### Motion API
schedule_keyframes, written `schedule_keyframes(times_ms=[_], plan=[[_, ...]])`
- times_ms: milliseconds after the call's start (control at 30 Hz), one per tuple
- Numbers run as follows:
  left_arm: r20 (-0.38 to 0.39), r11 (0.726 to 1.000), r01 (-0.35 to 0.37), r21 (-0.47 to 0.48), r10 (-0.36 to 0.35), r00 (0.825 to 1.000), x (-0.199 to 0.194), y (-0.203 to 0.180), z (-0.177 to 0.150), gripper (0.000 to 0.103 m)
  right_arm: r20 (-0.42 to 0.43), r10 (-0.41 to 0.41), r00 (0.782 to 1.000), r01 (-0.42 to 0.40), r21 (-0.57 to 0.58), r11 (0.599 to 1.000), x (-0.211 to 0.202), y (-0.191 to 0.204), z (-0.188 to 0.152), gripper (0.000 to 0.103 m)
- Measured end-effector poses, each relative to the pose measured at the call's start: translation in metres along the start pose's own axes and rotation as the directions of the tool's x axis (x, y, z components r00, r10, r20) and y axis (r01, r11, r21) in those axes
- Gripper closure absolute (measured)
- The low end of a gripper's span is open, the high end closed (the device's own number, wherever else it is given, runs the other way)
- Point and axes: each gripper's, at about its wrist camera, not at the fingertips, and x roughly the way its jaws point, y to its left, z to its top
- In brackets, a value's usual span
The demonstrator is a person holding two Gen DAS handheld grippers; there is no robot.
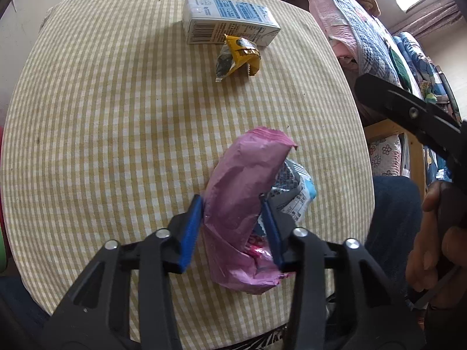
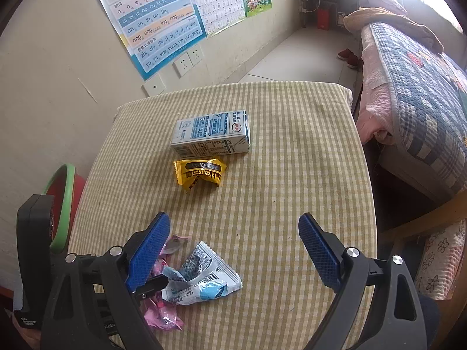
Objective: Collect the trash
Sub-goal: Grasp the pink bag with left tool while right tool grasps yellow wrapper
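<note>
Two left fingers [image 1: 191, 227] are pinching the pink wrapper [image 1: 242, 192], its long axis pointing toward the carton [image 1: 227, 23]; right gripper [image 2: 233, 250] is gaping wide, empty.

1. A checked cloth [image 2: 292, 151] covers the table.
2. Pinyin posters [image 2: 151, 20] hang on the wall, with sockets [image 2: 188, 61] just below them.
3. A bed with a patchwork quilt [image 2: 420, 87] stands beside the table.
4. Red shoes [image 2: 348, 57] lie on the floor.
5. A red basin with a green rim [image 2: 62, 198] sits by the table.
</note>
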Motion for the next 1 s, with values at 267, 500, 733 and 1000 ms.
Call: schedule_keyframes(times_ms=[267,500,733,1000], plan=[[0.055,0.999,0.007,-0.053,-0.004,0.998,-0.022,0.027,0.003,0.079,-0.018,0.03,0.999,-0.03,-0.02,0.999,0.022,0.017,0.008,0.016],[0.087,0.995,-0.015,-0.102,0.024,0.996,-0.04,0.06,0.001,0.08,-0.026,0.048,0.999,-0.049,-0.046,0.998,0.047,0.038,0.022,0.016],[0.1,0.99,-0.021,-0.137,0.035,0.994,-0.048,0.082,0.004,0.08,-0.042,0.01,0.999,-0.013,-0.059,0.998,0.076,0.045,0.034,0.017],[0.105,0.989,-0.037,-0.146,0.053,0.993,-0.052,0.093,0.006,0.08,-0.116,-0.001,0.993,-0.005,-0.052,0.999,0.103,0.043,0.038,0.06]])
